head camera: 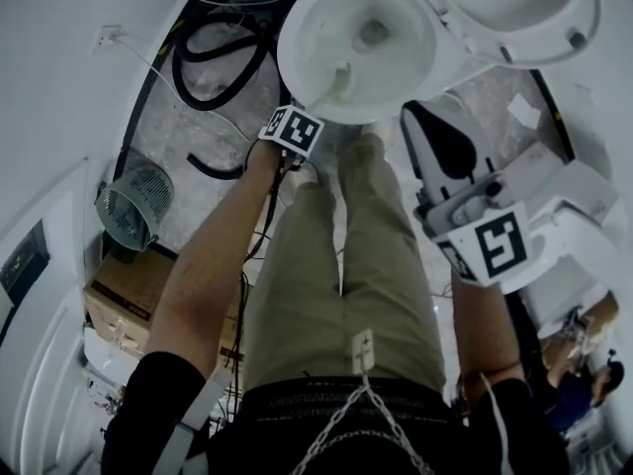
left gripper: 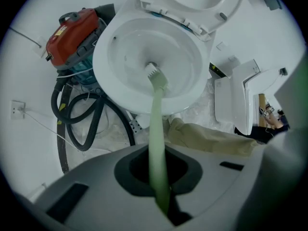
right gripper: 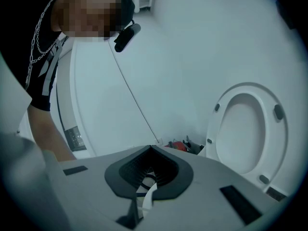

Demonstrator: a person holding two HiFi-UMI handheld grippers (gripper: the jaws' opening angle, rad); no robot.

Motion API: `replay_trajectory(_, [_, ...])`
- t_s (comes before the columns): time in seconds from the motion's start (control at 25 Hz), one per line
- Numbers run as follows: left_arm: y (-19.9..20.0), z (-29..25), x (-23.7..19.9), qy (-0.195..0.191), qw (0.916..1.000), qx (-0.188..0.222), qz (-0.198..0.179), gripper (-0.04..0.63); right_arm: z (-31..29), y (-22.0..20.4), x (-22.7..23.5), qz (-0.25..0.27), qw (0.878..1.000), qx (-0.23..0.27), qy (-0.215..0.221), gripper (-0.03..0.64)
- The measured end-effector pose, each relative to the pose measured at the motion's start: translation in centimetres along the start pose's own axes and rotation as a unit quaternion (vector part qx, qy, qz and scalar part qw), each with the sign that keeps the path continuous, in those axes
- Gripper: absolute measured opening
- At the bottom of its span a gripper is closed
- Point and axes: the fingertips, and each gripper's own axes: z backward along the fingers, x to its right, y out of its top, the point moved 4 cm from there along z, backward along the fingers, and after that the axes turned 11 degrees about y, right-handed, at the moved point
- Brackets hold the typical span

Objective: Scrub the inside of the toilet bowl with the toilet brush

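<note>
The toilet brush (left gripper: 156,124) has a pale green handle and stands with its bristle head down inside the toilet bowl (left gripper: 125,61), against the white inner wall close to the middle. The left gripper (left gripper: 159,172) holds the near end of the handle, its fingers closed tight on it. In the head view this gripper (head camera: 297,127) sits at the near rim of the bowl (head camera: 297,67), with the brush (head camera: 334,79) slanting in over the rim. The seat and lid (head camera: 514,8) are raised at the far right. The right gripper (head camera: 440,132) hangs to the right of the bowl, near side, apart from it; its fingers (right gripper: 120,174) are closed together with nothing between them. The person's khaki trousers (head camera: 336,265) stand just near of the bowl. Left of the toilet, on the floor, lies a red vacuum cleaner (left gripper: 72,32) with a coiled black hose (left gripper: 77,124); its yellow label is too small to read. A cardboard box (head camera: 124,295) lies at the near left.
</note>
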Motion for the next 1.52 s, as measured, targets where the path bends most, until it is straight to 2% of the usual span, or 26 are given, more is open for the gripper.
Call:
replay_trajectory(0.2, [-0.1,0.4,-1.5,0.002,0.9992,0.009,0.039,0.000,-0.6,0.3,-0.3,0.003,1.000,-0.001,0.008,0.003])
replay_trajectory(0.44, [0.2,0.6,-3.4,0.026,0.9954,0.034,0.086,0.000,-1.1,0.3,-0.3,0.002,1.000,-0.004,0.013,0.003])
replay_trajectory(0.72, [1.6,1.2,-5.2,0.041,0.9836,0.074,0.159,0.000,-0.8,-0.2,0.7,-0.006,1.000,-0.007,0.010,0.003])
replay_trajectory(0.8, [2.0,1.6,-5.0,0.045,0.9816,0.084,0.166,0.000,-0.6,-0.2,1.0,-0.008,1.000,-0.009,0.008,0.003])
replay_trajectory(0.88, [2.5,2.2,-4.1,0.036,0.9796,0.095,0.173,0.000,-0.4,-0.2,1.5,-0.010,1.000,-0.010,0.006,0.003])
replay_trajectory(0.96, [3.1,2.3,-2.4,-0.002,0.9760,0.098,0.194,0.000,-0.1,-0.3,2.2,-0.013,1.000,-0.011,0.003,0.003])
replay_trajectory(1.04, [3.8,2.0,-0.3,-0.053,0.9683,0.092,0.226,0.000,0.1,-0.5,2.9,-0.015,1.000,-0.011,0.001,0.003])
replay_trajectory(1.08, [4.1,1.9,0.7,-0.081,0.9618,0.088,0.246,0.000,0.2,-0.5,3.3,-0.017,1.000,-0.010,0.000,0.003])
replay_trajectory(1.12, [4.5,1.7,1.6,-0.111,0.9530,0.082,0.270,0.000,0.4,-0.6,3.6,-0.019,1.000,-0.010,0.000,0.003])
replay_trajectory(1.24, [5.3,1.2,4.2,-0.192,0.9175,0.059,0.344,0.000,1.0,-0.7,4.8,-0.013,1.000,-0.014,0.001,0.003])
replay_trajectory(1.32, [5.8,0.7,5.1,-0.212,0.9029,0.046,0.371,0.000,1.5,-0.9,5.7,0.003,1.000,-0.022,0.006,0.003])
replay_trajectory(1.52, [6.7,-0.8,4.9,-0.212,0.8846,0.025,0.415,0.000,1.6,-0.4,7.5,0.007,1.000,-0.023,0.014,0.003])
